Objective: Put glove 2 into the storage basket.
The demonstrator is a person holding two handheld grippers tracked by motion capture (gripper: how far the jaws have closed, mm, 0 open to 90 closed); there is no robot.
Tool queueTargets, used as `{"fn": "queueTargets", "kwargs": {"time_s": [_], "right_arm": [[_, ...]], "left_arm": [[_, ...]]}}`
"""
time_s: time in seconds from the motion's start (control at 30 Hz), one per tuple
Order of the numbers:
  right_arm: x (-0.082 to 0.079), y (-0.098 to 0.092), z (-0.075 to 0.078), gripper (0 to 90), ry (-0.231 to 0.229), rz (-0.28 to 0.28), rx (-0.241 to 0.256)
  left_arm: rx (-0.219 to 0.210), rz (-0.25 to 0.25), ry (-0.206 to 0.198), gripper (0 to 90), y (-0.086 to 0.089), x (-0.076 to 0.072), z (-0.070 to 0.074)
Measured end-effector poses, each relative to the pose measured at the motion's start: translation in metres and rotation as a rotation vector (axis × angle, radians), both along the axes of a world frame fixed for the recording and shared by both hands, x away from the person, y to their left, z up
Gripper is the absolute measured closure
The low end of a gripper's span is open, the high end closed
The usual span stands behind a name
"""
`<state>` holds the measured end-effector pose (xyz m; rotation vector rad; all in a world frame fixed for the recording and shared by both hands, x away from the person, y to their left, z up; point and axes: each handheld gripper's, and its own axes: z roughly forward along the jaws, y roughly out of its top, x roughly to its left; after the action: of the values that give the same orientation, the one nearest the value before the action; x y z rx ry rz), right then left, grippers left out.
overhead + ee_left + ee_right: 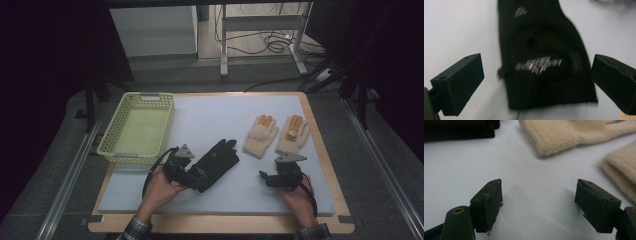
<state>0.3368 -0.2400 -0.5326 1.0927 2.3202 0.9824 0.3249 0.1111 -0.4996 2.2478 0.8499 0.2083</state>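
Left gripper wide open astride black fabric glove's cuff on the white mat, nothing gripped; yellow perforated plastic basket empty; sorting apparently barely begun.

Left gripper view: the black glove is blurred; its silver lettering cannot be read, and its fingers are cut off by the top edge. High view: the glove's cuff is hidden beneath the left gripper. Right gripper view: both cream gloves are cut off by the top and right edges.
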Motion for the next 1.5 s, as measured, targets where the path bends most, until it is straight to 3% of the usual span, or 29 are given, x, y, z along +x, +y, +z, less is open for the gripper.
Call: {"fn": "queueTargets", "kwargs": {"time_s": [0.23, 0.4, 0.5, 0.57, 0.63, 0.77, 0.93, 1.03, 1.17, 1.3, 1.5], "right_arm": [[0.000, 0.000, 0.000, 21.6, 0.000, 0.000, 0.000], [0.000, 0.000, 0.000, 21.6, 0.000, 0.000, 0.001], [0.000, 0.000, 0.000, 21.6, 0.000, 0.000, 0.001], [0.000, 0.000, 0.000, 21.6, 0.000, 0.000, 0.001], [0.000, 0.000, 0.000, 21.6, 0.000, 0.000, 0.000], [0.000, 0.000, 0.000, 21.6, 0.000, 0.000, 0.000], [0.000, 0.000, 0.000, 21.6, 0.000, 0.000, 0.000], [0.000, 0.000, 0.000, 21.6, 0.000, -0.001, 0.000], [0.000, 0.000, 0.000, 21.6, 0.000, 0.000, -0.001], [0.000, 0.000, 0.000, 21.6, 0.000, 0.000, -0.001], [0.000, 0.000, 0.000, 21.6, -0.001, 0.000, -0.002]], "left_arm": [[0.090, 0.027, -0.003, 0.0, -0.035, 0.012, -0.012], [0.126, 0.044, 0.023, 0.0, -0.037, 0.023, -0.026], [0.118, 0.042, 0.055, 0.0, -0.034, 0.028, -0.033], [0.117, 0.029, 0.051, 0.0, -0.037, 0.025, -0.034], [0.150, 0.026, 0.033, 0.0, -0.042, 0.022, -0.034], [0.143, 0.034, 0.047, 0.5, -0.041, 0.022, -0.034], [0.139, 0.048, 0.047, 20.9, -0.037, 0.022, -0.027], [0.141, 0.053, 0.044, 43.2, -0.037, 0.021, -0.023], [0.138, 0.045, 0.050, 62.0, -0.038, 0.020, -0.020], [0.102, 0.058, 0.066, 65.4, -0.034, 0.024, -0.016], [0.042, 0.104, 0.046, 65.2, -0.022, 0.031, 0.003]]}}
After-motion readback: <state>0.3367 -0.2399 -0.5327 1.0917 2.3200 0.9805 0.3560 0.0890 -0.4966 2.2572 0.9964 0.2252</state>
